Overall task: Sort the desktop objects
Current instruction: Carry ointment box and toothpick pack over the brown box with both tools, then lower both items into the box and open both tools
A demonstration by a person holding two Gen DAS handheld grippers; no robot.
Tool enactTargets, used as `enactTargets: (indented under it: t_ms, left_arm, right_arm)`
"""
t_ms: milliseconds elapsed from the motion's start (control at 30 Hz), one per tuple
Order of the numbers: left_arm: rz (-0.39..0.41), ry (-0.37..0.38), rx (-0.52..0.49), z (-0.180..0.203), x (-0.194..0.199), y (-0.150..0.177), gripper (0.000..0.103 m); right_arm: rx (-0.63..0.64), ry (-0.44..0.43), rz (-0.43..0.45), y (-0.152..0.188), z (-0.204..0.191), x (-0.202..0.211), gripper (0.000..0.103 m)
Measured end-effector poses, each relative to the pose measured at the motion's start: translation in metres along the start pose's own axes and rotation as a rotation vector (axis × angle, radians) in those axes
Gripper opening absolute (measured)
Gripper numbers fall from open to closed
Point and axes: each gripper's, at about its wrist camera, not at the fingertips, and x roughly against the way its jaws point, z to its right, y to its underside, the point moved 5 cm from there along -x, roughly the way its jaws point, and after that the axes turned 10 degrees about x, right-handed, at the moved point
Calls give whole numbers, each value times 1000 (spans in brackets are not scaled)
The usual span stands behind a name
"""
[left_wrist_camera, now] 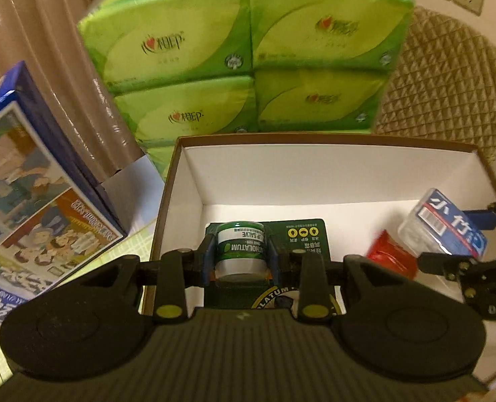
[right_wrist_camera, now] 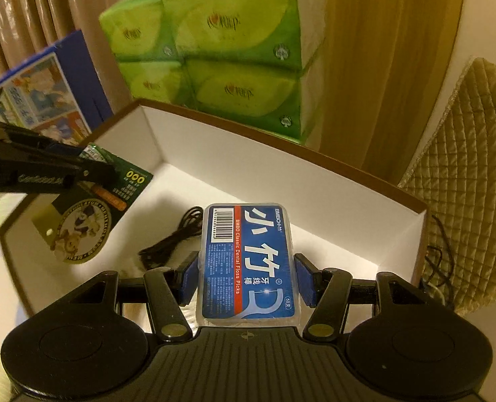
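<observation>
My left gripper (left_wrist_camera: 241,256) is closed narrowly on the blister dome of the lip salve pack (left_wrist_camera: 244,251), low in the centre of the left view, above the open cardboard box (left_wrist_camera: 314,167). I judge the pack light, but its card backing is floppy, so the stiff dome is the right place to pinch. My right gripper (right_wrist_camera: 246,279) is clamped, about half open, across the long sides of the dental floss box (right_wrist_camera: 248,261), centre of the right view, also over the box. Its clear plastic looks hard, light and slippery; gripping the flat flanks suits it. A black cable (right_wrist_camera: 170,244) lies inside.
</observation>
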Motion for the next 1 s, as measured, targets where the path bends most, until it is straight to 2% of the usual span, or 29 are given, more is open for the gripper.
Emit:
enactTargets:
  t_ms: [300,433,500,567,600,1000]
  left_arm:
    - [-29,-39,-52,7,-37,-5,28]
    - [-28,-42,-46,6,-44,-4,28]
    - [-25,-42,-51,7,-45,-2,30]
    - [-12,-40,-64,9,-44,-2,44]
    - [0,-43,-71,10,-43,-2,45]
    - [16,-50,-94,13,-25,-1,47]
  right_arm:
    - [-11,27,-49,2,15,-23,55]
    - [-7,41,-59,5,18,-25,55]
    - [-1,52,-64,5,19,-26,55]
    - [6,63,-65,5,20,-27,55]
    - [7,67,-64,5,21,-26,55]
    - [71,117,-60,7,22,-26,55]
